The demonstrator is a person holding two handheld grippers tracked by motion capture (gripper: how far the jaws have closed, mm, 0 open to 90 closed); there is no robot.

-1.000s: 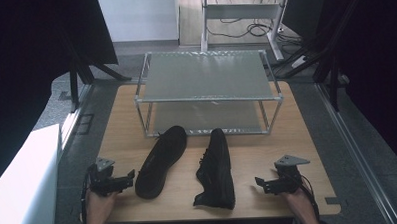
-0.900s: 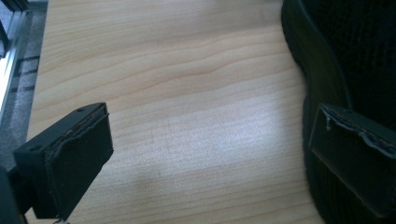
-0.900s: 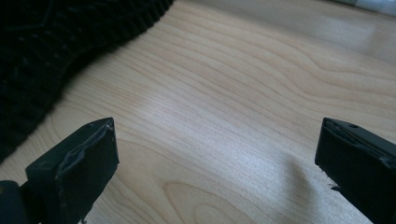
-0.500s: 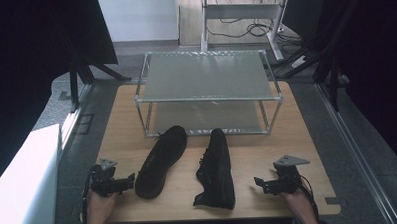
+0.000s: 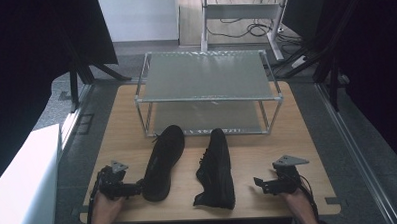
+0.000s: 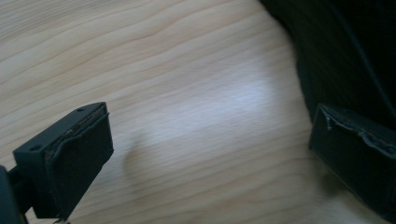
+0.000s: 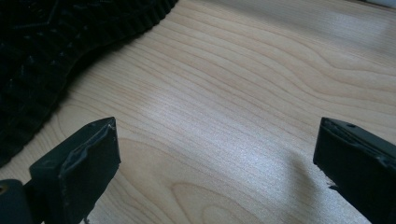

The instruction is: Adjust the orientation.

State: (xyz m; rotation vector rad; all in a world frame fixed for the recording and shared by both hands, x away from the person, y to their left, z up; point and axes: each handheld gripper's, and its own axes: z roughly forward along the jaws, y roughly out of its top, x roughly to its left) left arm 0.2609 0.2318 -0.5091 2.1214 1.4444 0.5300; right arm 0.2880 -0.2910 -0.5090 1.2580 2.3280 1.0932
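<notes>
Two black shoes (image 5: 164, 161) (image 5: 216, 169) lie between two wide-open claws, left claw (image 5: 137, 188) and right claw (image 5: 259, 184).

Light wooden table (image 5: 297, 133) sits on grey floor (image 5: 348, 152), a two-tier metal-framed rack (image 5: 205, 75) upon it; black curtains (image 5: 29, 63) flank, white-legged desk (image 5: 240, 13) with cables behind.

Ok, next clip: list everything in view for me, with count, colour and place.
Shoes: 2, black; left shoe upright, right shoe on its side, both at the table's near middle.
Rack: 1, metal frame with two frosted shelves, far half of the table.
Table: 1, light wood.
White box: 1, left of the table.
Left gripper: black, open, beside the left shoe's heel.
Right gripper: black, open, right of the right shoe.
</notes>
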